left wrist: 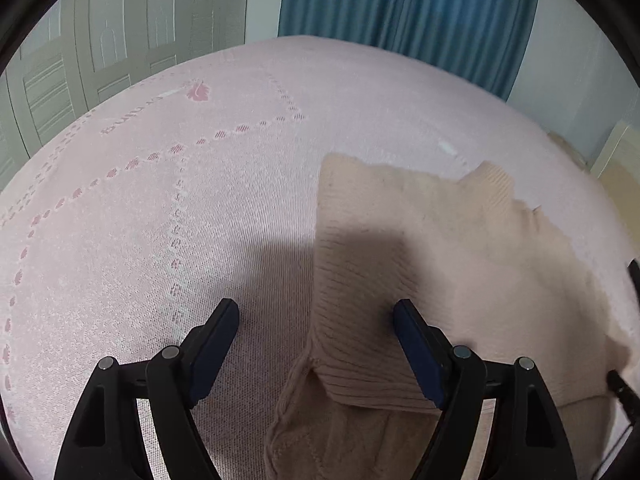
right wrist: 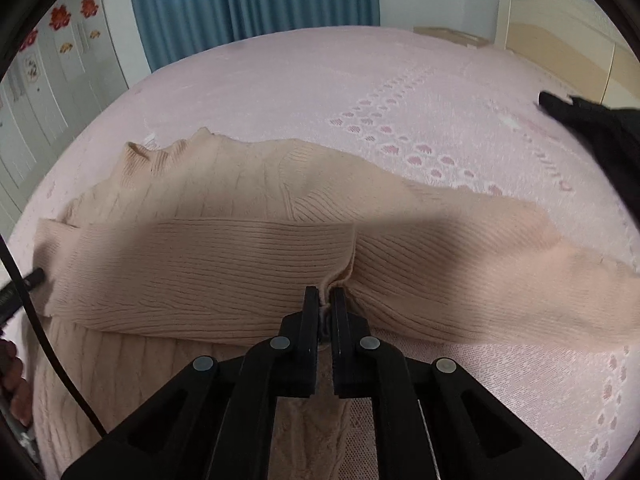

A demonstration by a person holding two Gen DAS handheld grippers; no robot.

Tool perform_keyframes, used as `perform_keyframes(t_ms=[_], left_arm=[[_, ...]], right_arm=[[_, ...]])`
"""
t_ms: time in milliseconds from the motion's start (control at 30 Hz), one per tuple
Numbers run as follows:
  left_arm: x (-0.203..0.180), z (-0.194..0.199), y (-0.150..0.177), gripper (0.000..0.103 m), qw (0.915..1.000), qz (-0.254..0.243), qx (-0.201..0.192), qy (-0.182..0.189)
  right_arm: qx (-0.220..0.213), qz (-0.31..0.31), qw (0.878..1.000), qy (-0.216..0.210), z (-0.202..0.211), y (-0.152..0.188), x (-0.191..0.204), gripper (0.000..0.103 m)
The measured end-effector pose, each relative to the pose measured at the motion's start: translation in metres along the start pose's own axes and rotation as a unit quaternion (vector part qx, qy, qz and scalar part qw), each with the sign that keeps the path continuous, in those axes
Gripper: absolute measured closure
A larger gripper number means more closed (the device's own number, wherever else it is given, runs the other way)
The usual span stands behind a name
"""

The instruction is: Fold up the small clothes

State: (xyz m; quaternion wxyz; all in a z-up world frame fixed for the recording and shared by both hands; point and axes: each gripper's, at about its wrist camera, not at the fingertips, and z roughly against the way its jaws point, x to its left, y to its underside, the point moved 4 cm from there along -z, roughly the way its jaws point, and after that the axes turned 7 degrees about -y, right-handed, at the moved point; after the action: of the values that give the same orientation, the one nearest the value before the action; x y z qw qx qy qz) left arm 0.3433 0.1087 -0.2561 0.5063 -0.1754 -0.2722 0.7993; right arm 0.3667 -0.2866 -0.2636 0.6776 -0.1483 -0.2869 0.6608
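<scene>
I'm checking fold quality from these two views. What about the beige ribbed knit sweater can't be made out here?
- Beige ribbed knit sweater: its right side, left wrist view, cut by the frame edge.
- Its hem, right wrist view, hidden behind the right gripper.
- Black item on the pink bedspread: blurred, cut off, unidentifiable.

The right tongs (right wrist: 325, 295) were clamped shut on a pinch of the beige ribbed sweater (right wrist: 200, 256), bunching the knit into a small pucker at their tips. A sleeve lay folded across the sweater's body from left to right, its collar at the far left. The sweater lay on a pink bed (right wrist: 320, 88). A black garment (right wrist: 600, 128) lay at the far right. Blue curtains (right wrist: 248, 0) hung beyond the bed.
</scene>
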Motion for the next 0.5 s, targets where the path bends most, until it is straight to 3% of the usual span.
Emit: perform_keyframes(t_ms=[100, 167, 233, 333, 500], left_arm=[[-0.005, 0.002, 0.001, 0.025, 0.9996, -0.017, -0.011, -0.02], [-0.009, 0.003, 0.002, 0.024, 0.999, -0.029, -0.017, -0.03], [-0.013, 0.004, 0.003, 0.024, 0.9982, -0.04, -0.022, -0.039], [-0.016, 0.006, 0.004, 0.024, 0.9973, -0.051, -0.027, -0.046], [-0.016, 0.007, 0.004, 0.024, 0.9972, -0.053, -0.025, -0.047]], right_arm=[[0.002, -0.006, 1.0, -0.023, 0.008, -0.004, -0.006, 0.087], [-0.008, -0.019, 1.0, -0.019, 0.02, -0.01, -0.02, 0.068], [-0.027, -0.039, 0.999, -0.013, 0.035, -0.017, -0.042, 0.058], [-0.035, -0.081, 0.996, 0.006, 0.057, -0.015, -0.086, 0.055], [-0.04, -0.142, 0.988, 0.038, 0.086, 0.02, -0.165, 0.053]])
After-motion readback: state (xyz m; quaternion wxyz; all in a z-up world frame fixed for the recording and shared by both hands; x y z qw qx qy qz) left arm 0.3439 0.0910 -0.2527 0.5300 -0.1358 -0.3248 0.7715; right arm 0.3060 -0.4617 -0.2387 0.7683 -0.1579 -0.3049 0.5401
